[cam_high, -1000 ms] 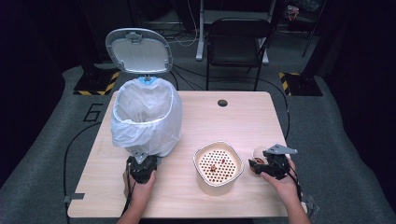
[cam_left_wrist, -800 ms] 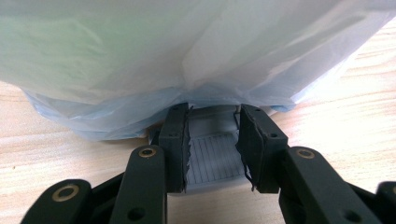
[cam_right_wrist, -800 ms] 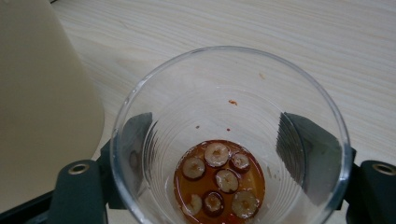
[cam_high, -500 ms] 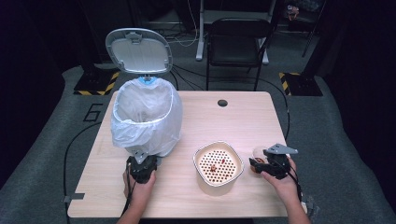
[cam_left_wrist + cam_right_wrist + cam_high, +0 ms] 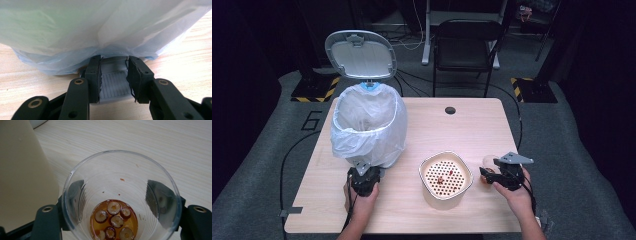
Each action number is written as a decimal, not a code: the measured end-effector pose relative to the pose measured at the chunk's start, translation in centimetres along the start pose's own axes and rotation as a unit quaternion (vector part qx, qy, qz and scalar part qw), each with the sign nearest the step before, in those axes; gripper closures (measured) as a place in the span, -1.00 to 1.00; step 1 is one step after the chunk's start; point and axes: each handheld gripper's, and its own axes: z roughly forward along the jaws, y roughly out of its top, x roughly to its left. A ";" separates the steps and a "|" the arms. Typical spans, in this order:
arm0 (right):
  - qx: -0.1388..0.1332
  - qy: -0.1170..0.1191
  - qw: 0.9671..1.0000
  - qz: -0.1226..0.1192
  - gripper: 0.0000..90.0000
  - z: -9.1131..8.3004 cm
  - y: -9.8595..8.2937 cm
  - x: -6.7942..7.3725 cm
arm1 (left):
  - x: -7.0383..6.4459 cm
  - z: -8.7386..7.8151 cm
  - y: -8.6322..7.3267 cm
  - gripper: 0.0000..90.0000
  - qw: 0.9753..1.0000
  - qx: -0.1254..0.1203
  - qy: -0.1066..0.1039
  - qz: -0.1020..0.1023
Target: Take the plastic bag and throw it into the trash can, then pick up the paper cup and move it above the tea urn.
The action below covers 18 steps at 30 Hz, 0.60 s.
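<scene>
Clear cup clamped in right claw, left claw apparently gripping bin pedal.

White bin bag, cream strainer bowl, clear cup.

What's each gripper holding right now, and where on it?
Right gripper clamps the clear plastic cup across its side walls. Left gripper has its jaws around the grey pedal at the bin's base; firm contact can't be told.
</scene>
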 end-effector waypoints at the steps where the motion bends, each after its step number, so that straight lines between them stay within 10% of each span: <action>1: -0.001 0.002 1.000 0.000 -0.30 -0.1 0.2 0.1 | 0.0 0.0 0.0 0.41 1.000 0.000 -0.001 0.000; 18: -0.009 0.040 0.998 -0.043 -0.28 -0.3 5.4 0.3 | 0.0 0.0 0.0 0.41 1.000 0.000 0.000 -0.001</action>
